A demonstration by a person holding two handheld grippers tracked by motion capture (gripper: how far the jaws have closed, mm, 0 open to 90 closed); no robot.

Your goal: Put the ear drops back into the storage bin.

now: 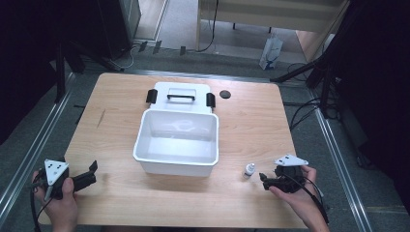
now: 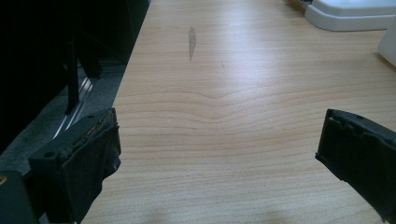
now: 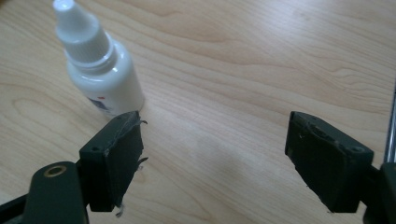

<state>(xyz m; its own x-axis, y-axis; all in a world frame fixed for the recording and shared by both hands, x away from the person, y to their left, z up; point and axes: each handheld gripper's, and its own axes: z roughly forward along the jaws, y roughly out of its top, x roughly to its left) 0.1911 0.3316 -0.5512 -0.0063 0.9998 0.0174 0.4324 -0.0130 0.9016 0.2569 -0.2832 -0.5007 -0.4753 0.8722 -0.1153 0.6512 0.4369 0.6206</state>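
A light wooden tabletop (image 1: pixel 121 125) with rounded corners stands on grey carpet, flanked by metal rails on the floor and dark stands and cables at either side. Beyond its far edge a white paper bag (image 1: pixel 271 52) leans near a pale wooden piece of furniture. A faint grey smear (image 2: pixel 191 42) marks the wood toward the left side.

At the middle of the tabletop sits an open white plastic bin (image 1: pixel 145 128), empty inside. Its lid (image 1: pixel 186 92) lies flat just behind it, touching or nearly touching the far rim, with a black handle on top and a black latch at each end. A small black disc (image 1: pixel 225 94) lies on the wood just right of the lid.

The left gripper (image 1: pixel 89 175) is held low near the front left corner. In the left gripper view its fingers (image 2: pixel 88 154) are spread wide, with bare wood between them — they hold nothing.

The right gripper (image 1: pixel 264 180) is held near the front right edge, pointing left toward a small white dropper bottle (image 1: pixel 249 169). The bottle stands upright on the tabletop between the bin and that gripper, well clear of the bin. In the right gripper view the fingers (image 3: pixel 116 158) are also wide apart and empty; the bottle (image 3: pixel 100 70) stands just beyond the tip of one finger, off to the side of the gap rather than inside it. Whether that fingertip touches the bottle cannot be told.
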